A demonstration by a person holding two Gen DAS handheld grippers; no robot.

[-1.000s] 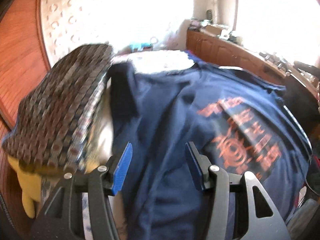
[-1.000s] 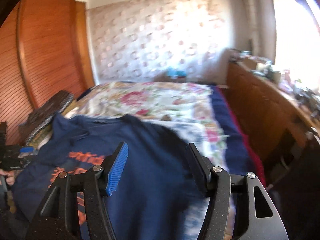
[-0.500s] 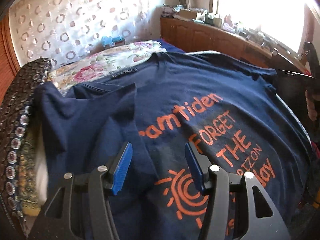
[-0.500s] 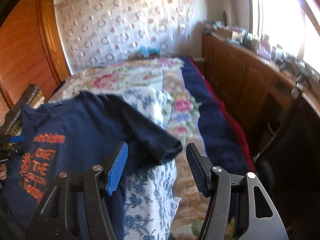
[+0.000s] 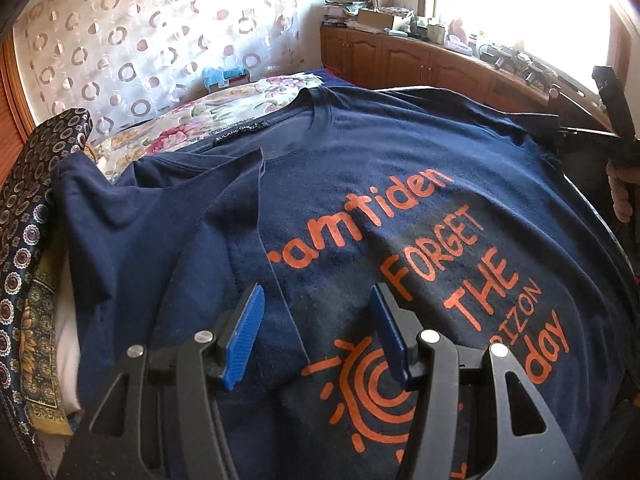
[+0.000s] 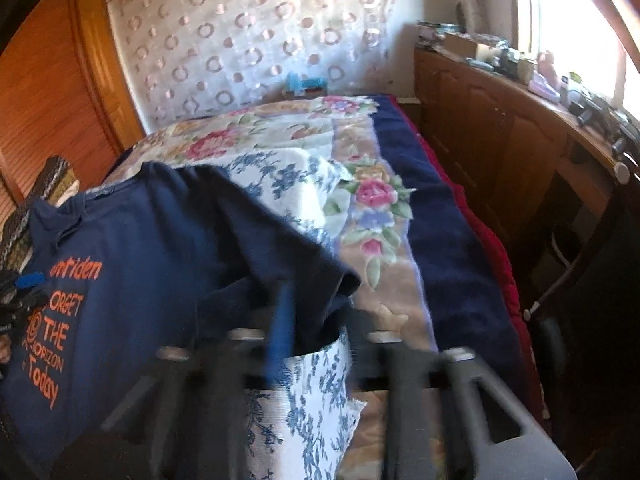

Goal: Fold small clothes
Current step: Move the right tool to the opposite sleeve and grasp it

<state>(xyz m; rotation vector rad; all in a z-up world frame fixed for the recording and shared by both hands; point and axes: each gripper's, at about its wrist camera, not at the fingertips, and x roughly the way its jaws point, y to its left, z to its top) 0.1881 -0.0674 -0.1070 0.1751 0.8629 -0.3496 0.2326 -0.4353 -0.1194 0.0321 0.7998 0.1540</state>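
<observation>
Our left tool [image 5: 316, 332] hung released, its blue pads apart just above the navy T-shirt [image 5: 400, 184], which lay print-up across the bed [image 5: 248, 98]. One sleeve [image 5: 168, 216] was already turned in over the chest, its edge running between the pads. We judged the cotton light, limp and prone to sagging, so hems and seams seemed the best places to pinch.

In the right view, our right tool [image 6: 312, 332] was blurred; it seemed to be clenching on the other sleeve [image 6: 320, 280], though we could not tell for certain. The shirt body [image 6: 132, 264] lay to its left.
</observation>
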